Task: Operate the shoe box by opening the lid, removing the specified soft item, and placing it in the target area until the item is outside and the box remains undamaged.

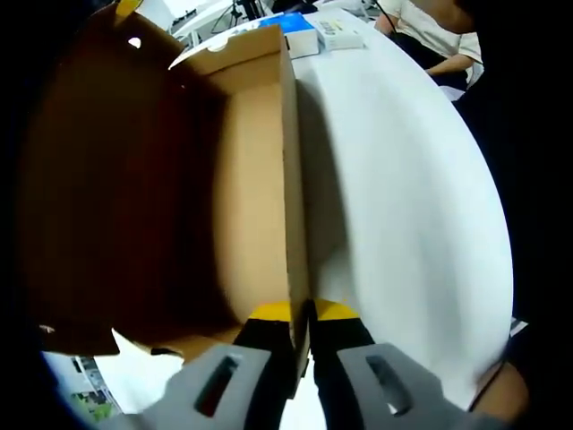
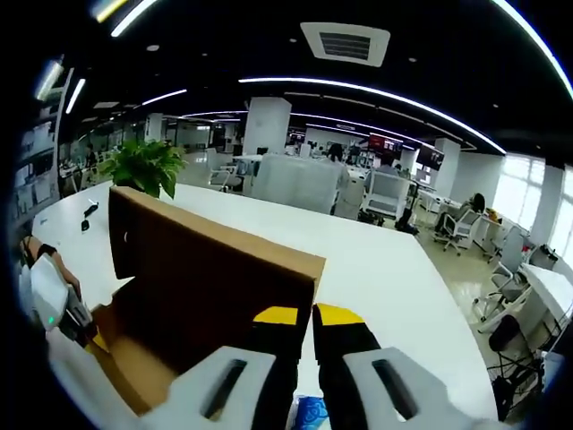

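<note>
No writing can be read on anything. A broad white table [image 1: 403, 179] with a smooth, rounded edge carries the shoe box [image 1: 260, 197], a plain brown cardboard box seen open in the left gripper view, its inner walls bare and matte. One thin side wall is pinched between the nearly closed yellow-tipped jaws of the left tool [image 1: 302, 313]. In the right gripper view, the cardboard lid [image 2: 206, 269] is clamped by the right tool [image 2: 304, 315]. Small blue and white packets [image 1: 313, 34] lie beyond the box.
</note>
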